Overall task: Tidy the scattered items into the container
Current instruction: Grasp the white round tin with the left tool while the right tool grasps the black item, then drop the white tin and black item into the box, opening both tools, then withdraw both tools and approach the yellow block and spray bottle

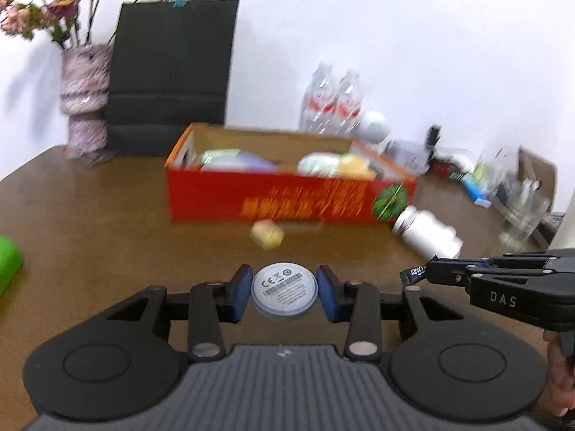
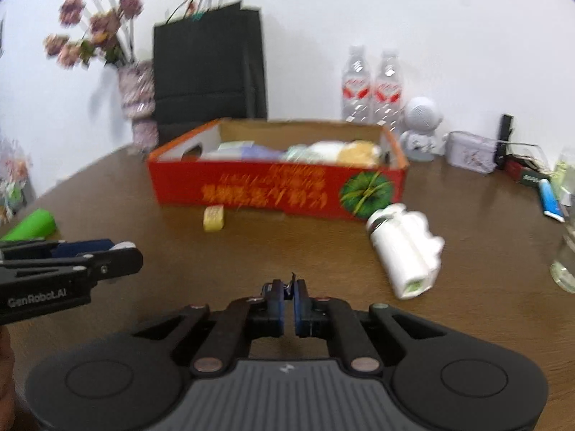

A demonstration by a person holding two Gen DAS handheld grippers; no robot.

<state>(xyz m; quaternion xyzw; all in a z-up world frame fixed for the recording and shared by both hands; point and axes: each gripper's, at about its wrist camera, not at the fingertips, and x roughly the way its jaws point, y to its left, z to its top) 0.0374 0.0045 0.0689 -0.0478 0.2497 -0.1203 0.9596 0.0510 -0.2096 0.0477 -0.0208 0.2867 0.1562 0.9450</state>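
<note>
My left gripper [image 1: 284,292] is shut on a round grey-white disc [image 1: 284,290] with a barcode label, held above the table. My right gripper [image 2: 289,287] is shut on a thin dark candy wrapper [image 2: 290,282], which also shows in the left wrist view [image 1: 413,273]. The red cardboard box [image 1: 287,199] [image 2: 273,192] stands ahead and holds several items. A small yellow block [image 1: 267,234] [image 2: 214,218] lies in front of it. A white bottle [image 1: 427,231] [image 2: 402,249] lies on its side by the box's right corner.
A black paper bag [image 1: 172,72], a vase of dried flowers [image 1: 84,104] and two water bottles [image 1: 332,100] stand behind the box. A green object [image 1: 9,264] [image 2: 34,224] lies at the left. A white figurine [image 2: 420,129], a tin and clutter [image 2: 470,152] sit at the right.
</note>
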